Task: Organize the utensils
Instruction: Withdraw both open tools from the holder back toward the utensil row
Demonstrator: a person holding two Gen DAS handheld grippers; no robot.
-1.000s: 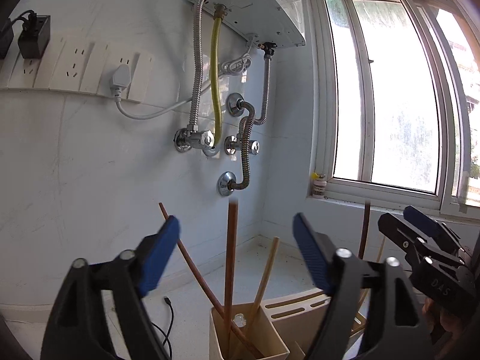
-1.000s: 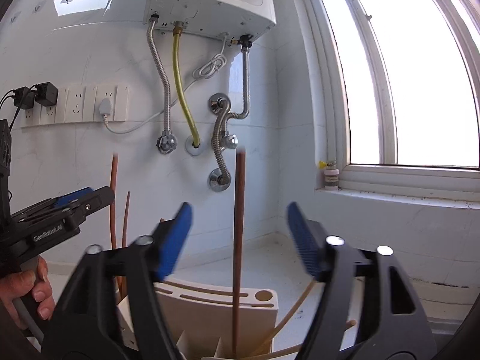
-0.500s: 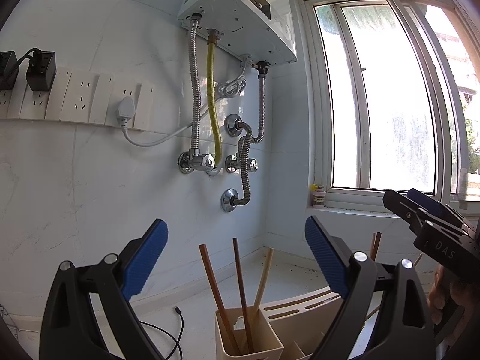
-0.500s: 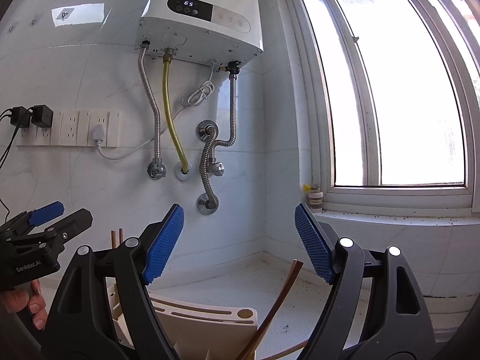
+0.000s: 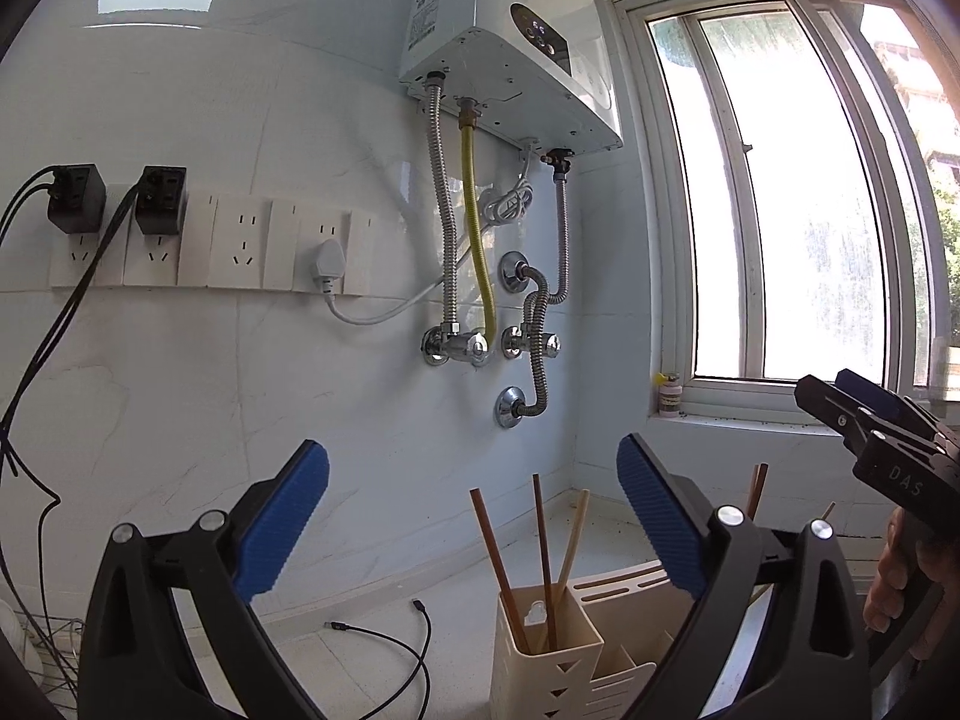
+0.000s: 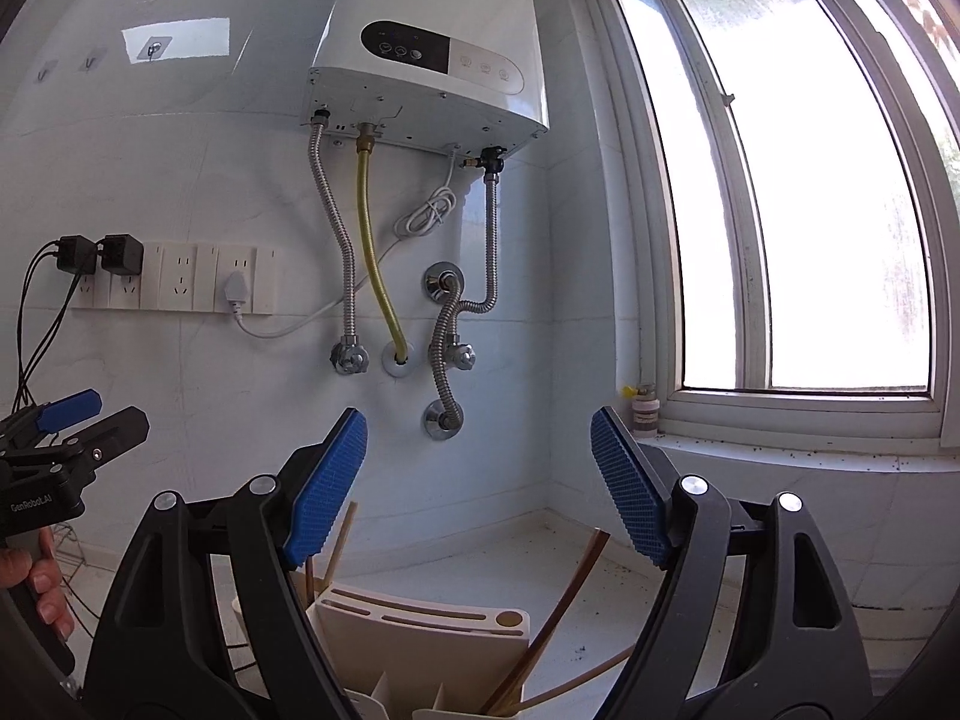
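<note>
On the white counter below the water heater, the cream utensil holder is cut off by the frame's lower edge. Three chopsticks stand near-upright in its corner compartment; others lean rightward. Left gripper and right gripper hover above, both spread wide and empty.

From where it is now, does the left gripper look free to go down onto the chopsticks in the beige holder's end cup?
Probably yes: the left gripper is open, empty, above the chopsticks, with nothing between them.
</note>
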